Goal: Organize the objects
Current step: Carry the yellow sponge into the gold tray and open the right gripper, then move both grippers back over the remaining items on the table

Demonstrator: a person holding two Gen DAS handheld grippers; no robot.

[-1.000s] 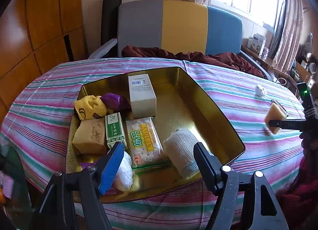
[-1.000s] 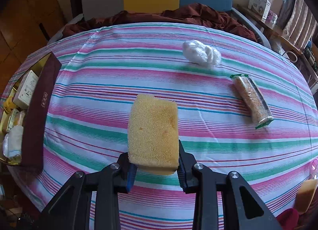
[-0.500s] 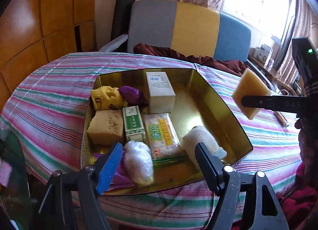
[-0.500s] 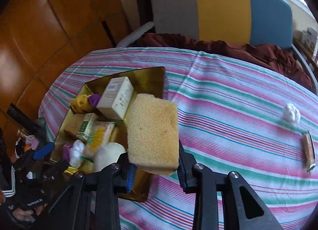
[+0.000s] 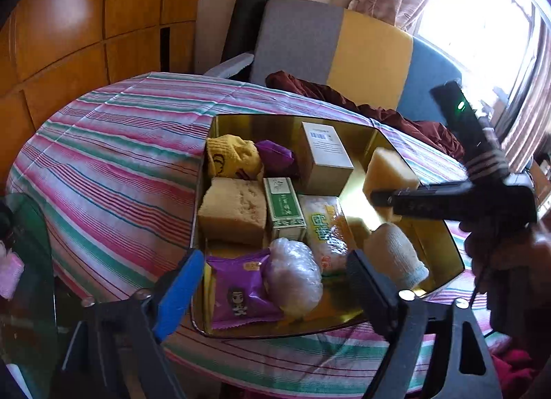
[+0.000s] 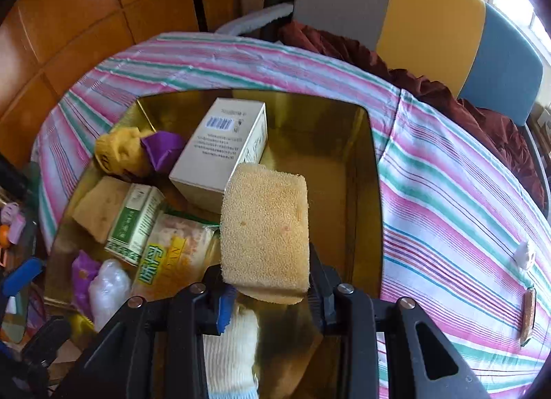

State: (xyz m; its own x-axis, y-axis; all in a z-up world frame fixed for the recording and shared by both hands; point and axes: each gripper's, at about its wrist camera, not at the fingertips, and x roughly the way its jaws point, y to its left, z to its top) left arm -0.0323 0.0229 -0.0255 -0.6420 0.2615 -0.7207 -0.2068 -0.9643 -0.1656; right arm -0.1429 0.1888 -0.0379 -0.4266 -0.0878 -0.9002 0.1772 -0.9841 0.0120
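My right gripper (image 6: 270,292) is shut on a yellow sponge (image 6: 265,227) and holds it above the bare right part of the gold tray (image 6: 365,192); its jaws are just starting to open. In the left wrist view the same sponge (image 5: 389,168) hangs over the tray (image 5: 444,237) in the right gripper (image 5: 382,197). My left gripper (image 5: 272,282) hovers at the tray's near edge, its jaws opening with nothing held. In the tray lie a white box (image 5: 325,154), a second sponge (image 5: 234,209), a green box (image 5: 284,206) and a white glove (image 5: 396,254).
The tray also holds a cracker pack (image 5: 327,227), a plastic wad (image 5: 292,275), a purple packet (image 5: 241,292) and a yellow cloth (image 5: 230,158). On the striped tablecloth (image 6: 447,192) to the right lie a white wad (image 6: 525,254) and a wrapped bar (image 6: 527,309). A chair (image 6: 430,13) stands behind.
The right gripper has carried the sponge leftward from over the open tablecloth to above the tray. The left gripper's jaws have spread wider and it has shifted slightly along the tray's near edge.
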